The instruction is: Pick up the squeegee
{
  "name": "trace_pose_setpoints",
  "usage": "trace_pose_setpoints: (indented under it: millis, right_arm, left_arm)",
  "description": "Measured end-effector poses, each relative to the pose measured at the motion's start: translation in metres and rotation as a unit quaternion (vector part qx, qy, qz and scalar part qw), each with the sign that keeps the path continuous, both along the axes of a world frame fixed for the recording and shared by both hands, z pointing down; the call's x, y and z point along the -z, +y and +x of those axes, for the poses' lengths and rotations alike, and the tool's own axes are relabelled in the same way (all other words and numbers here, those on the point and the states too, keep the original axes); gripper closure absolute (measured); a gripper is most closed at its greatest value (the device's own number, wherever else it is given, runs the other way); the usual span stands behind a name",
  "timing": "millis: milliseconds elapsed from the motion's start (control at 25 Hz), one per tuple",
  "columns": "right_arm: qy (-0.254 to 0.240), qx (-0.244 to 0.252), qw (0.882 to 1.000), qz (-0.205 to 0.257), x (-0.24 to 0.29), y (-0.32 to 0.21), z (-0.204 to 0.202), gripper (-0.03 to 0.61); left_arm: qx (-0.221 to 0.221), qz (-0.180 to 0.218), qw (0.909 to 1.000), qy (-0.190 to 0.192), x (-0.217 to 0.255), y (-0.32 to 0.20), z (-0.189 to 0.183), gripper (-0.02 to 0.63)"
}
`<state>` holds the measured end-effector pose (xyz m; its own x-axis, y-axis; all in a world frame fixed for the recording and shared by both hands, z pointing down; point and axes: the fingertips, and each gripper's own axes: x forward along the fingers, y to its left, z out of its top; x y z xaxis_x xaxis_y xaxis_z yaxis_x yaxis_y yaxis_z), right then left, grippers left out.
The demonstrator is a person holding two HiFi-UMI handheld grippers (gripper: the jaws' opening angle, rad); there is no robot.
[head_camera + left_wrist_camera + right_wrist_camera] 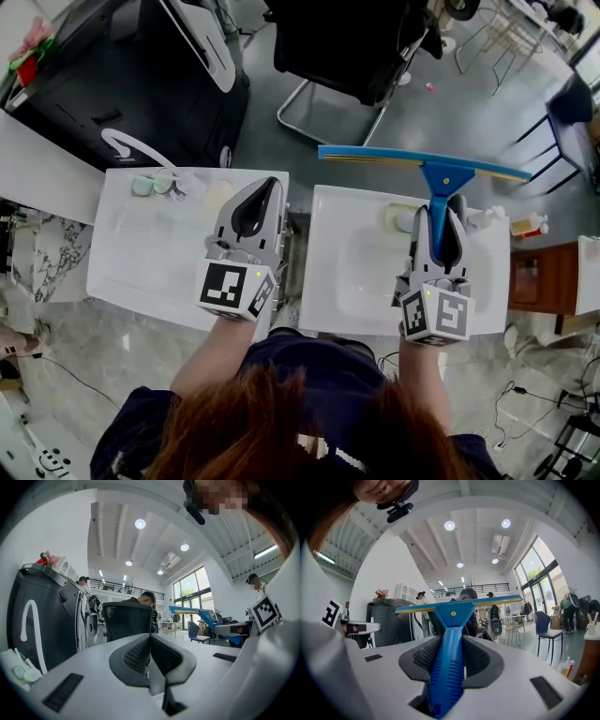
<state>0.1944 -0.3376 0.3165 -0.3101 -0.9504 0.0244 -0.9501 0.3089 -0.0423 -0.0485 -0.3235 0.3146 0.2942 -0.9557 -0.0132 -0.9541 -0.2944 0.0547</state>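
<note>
The blue squeegee (441, 178) is held up in the air above the right white sink (342, 281), its long blade (422, 159) level and crosswise. My right gripper (439, 220) is shut on the blue ribbed handle (446, 667), which runs out between the black pads to the blade (459, 604). My left gripper (255, 208) hovers over the inner edge of the left white basin (141, 253); its black pads (136, 656) meet with nothing between them. The squeegee (194, 613) also shows far off to the right in the left gripper view.
A black office chair (356, 47) and a dark machine (122, 84) stand beyond the sinks. Small cups and brushes (155, 185) lie at the left basin's back; bottles (530, 225) stand at the right sink's corner. People sit in the background (468, 597).
</note>
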Motion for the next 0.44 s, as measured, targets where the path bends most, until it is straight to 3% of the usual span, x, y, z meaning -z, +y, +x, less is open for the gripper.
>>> trace_pose_setpoints:
  millis: [440]
  right_arm:
    - [-0.003, 0.005, 1.000, 0.007, 0.0050, 0.0085, -0.0018, 0.422]
  left_arm:
    - [0.002, 0.003, 1.0000, 0.002, -0.0008, 0.0058, 0.0028, 0.594]
